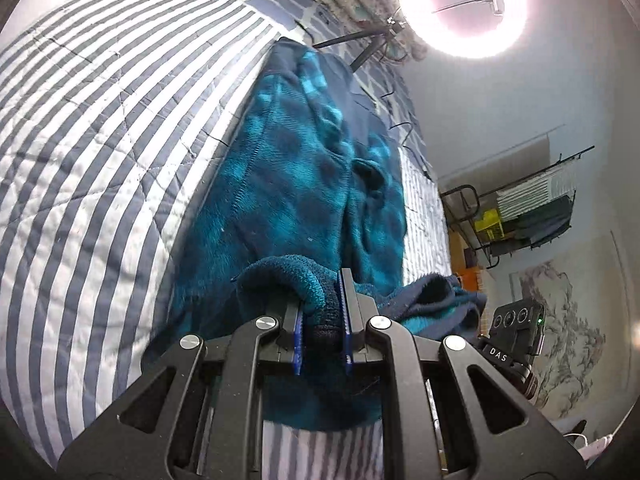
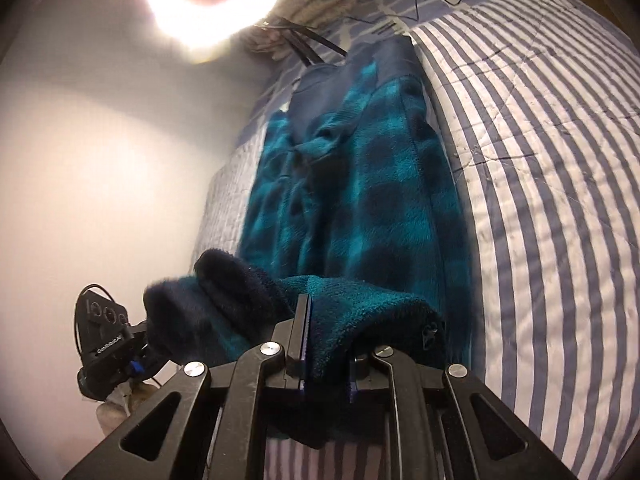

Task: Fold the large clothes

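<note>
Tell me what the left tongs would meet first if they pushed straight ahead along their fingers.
Probably the teal plaid fleece garment itself: the left tongs are already shut on its near edge, and the rest lies stretched ahead over the striped quilt. Depth is uncertain.

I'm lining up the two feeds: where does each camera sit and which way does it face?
Left wrist: on the left hand-held gripper, facing along the teal fleece garment on the striped bed; its fingers show.
Right wrist: on the right hand-held gripper, same direction; its fingers show.
Shared: garment, bed, ring light.
</note>
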Available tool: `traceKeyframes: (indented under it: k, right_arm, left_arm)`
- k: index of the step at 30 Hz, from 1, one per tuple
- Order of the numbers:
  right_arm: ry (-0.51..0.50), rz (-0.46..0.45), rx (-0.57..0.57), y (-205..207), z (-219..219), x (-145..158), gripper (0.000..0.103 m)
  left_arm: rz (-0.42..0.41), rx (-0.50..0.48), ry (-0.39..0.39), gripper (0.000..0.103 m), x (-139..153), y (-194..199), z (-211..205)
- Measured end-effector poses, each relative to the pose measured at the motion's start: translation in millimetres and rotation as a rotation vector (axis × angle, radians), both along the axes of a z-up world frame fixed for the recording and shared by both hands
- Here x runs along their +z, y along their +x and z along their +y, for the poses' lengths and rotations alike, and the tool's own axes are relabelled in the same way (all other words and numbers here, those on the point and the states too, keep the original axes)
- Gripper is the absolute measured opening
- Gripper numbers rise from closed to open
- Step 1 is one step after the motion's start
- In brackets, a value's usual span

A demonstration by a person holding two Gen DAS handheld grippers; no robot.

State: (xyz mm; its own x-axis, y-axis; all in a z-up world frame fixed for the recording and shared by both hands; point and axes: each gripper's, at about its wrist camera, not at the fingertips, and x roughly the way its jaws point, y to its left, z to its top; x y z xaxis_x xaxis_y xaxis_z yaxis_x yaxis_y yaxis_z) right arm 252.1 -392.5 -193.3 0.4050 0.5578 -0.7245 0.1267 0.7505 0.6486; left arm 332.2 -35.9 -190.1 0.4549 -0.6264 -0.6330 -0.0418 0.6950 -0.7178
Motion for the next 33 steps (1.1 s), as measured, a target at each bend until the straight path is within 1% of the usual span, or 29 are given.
traceKeyframes:
  k: [2,5,8,10,12,14,16,17,21,23,24,25,26,27,29,30,31,32,33]
  right_arm:
    - [0.005,0.015,-0.003,6,-1,-9,0.012]
    - [0.041,0.028,0.000,12,-4,-25,0.012]
    - [0.098,0.022,-0.005,12,-12,-29,0.014]
    - [0.134,0.031,-0.006,12,-18,-29,0.017]
    - [0.172,0.047,-0.010,11,-23,-28,0.019]
    - [0.219,0.060,-0.021,9,-31,-27,0.021]
    - [0.258,0.061,-0.035,6,-36,-25,0.022]
    - [0.280,0.061,-0.041,5,-39,-26,0.023]
    - [0.348,0.075,-0.066,1,-48,-28,0.026]
    - [0.407,0.082,-0.092,-3,-56,-28,0.034]
    - [0.429,0.080,-0.102,-4,-59,-28,0.049]
    - [0.455,0.068,-0.127,-5,-64,-26,0.070]
    - [0.470,0.049,-0.152,-8,-72,-23,0.078]
    - [0.467,0.031,-0.177,-10,-78,-18,0.082]
    - [0.466,-0.020,-0.193,-14,-90,-6,0.080]
    - [0.446,-0.039,-0.179,-14,-91,1,0.076]
    - [0.394,-0.077,-0.139,-14,-87,15,0.066]
    - [0.348,-0.105,-0.100,-14,-80,26,0.060]
    - [0.286,-0.129,-0.045,-13,-69,38,0.049]
  left_arm:
    - [0.010,0.001,0.003,0.012,-10,6,0]
    - [0.026,-0.001,-0.007,0.013,-21,14,-1]
    - [0.043,-0.005,-0.030,0.013,-26,21,-2]
    - [0.065,-0.014,-0.042,0.016,-26,27,-3]
    - [0.093,-0.018,-0.072,0.016,-27,31,-2]
    - [0.109,-0.022,-0.127,0.019,-27,35,3]
    - [0.126,-0.020,-0.172,0.027,-26,37,6]
    - [0.131,-0.015,-0.196,0.028,-26,38,8]
    - [0.145,0.000,-0.224,0.029,-23,39,14]
    - [0.146,-0.001,-0.226,0.029,-22,39,15]
    - [0.148,-0.003,-0.229,0.029,-22,39,15]
    - [0.149,-0.003,-0.232,0.032,-22,39,16]
    - [0.155,-0.003,-0.244,0.034,-21,39,17]
    - [0.158,0.002,-0.262,0.036,-21,39,19]
    - [0.155,0.007,-0.261,0.036,-16,41,22]
    - [0.142,0.001,-0.250,0.036,-12,42,23]
    - [0.124,0.002,-0.237,0.036,-7,43,24]
    - [0.102,0.013,-0.219,0.040,-1,43,27]
    - [0.084,0.027,-0.212,0.048,5,43,31]
